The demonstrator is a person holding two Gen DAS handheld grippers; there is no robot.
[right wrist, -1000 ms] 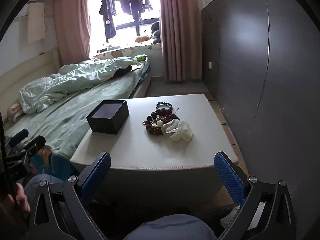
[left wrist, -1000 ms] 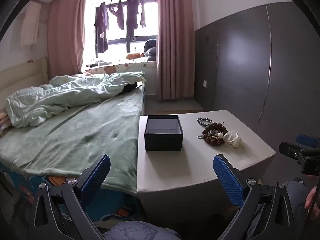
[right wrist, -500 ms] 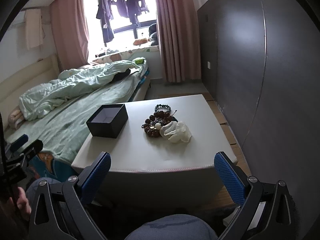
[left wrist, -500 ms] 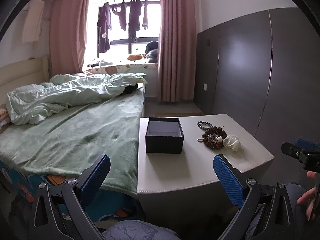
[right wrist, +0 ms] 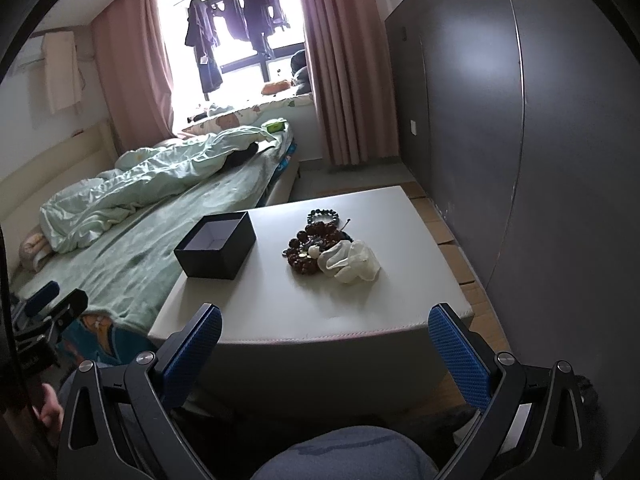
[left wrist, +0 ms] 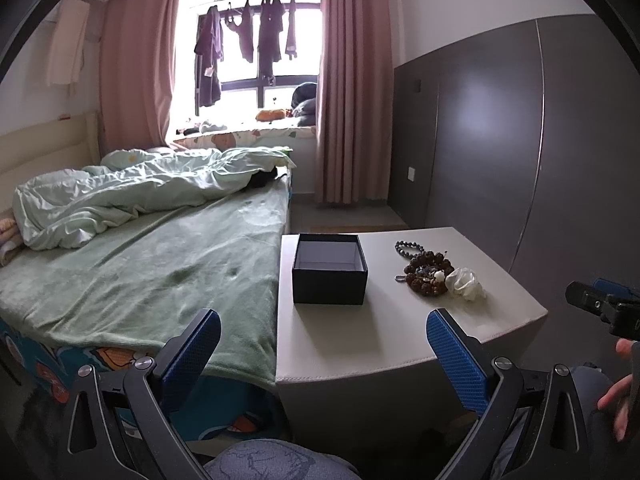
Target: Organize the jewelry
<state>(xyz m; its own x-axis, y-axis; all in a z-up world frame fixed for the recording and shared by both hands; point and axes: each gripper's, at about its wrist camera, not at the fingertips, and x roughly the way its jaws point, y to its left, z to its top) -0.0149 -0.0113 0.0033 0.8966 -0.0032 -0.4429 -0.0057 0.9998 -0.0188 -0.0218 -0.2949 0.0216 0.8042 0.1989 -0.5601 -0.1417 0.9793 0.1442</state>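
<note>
Black and empty, the box (right wrist: 216, 246) sits on the tabletop (right wrist: 312, 308) left of the heaped bead bracelets (right wrist: 310, 246). Both the left gripper (left wrist: 323, 346) and right gripper (right wrist: 325, 340) hang short of the tabletop, jaws wide and holding nothing. The strands look tangled, so pinch one outer loop and lift slowly.

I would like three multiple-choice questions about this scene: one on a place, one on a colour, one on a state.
1. The jewelry pile lies
A. on the table, beside the box
B. inside the box
C. on the bed

2. The box outside is
A. white
B. black
C. pink

3. The right gripper is
A. shut on a bracelet
B. shut on the box
C. open, holding nothing

Answers: 1 A, the beads rest on the table; 2 B, its walls are black; 3 C, its fingers stand wide apart.
</note>
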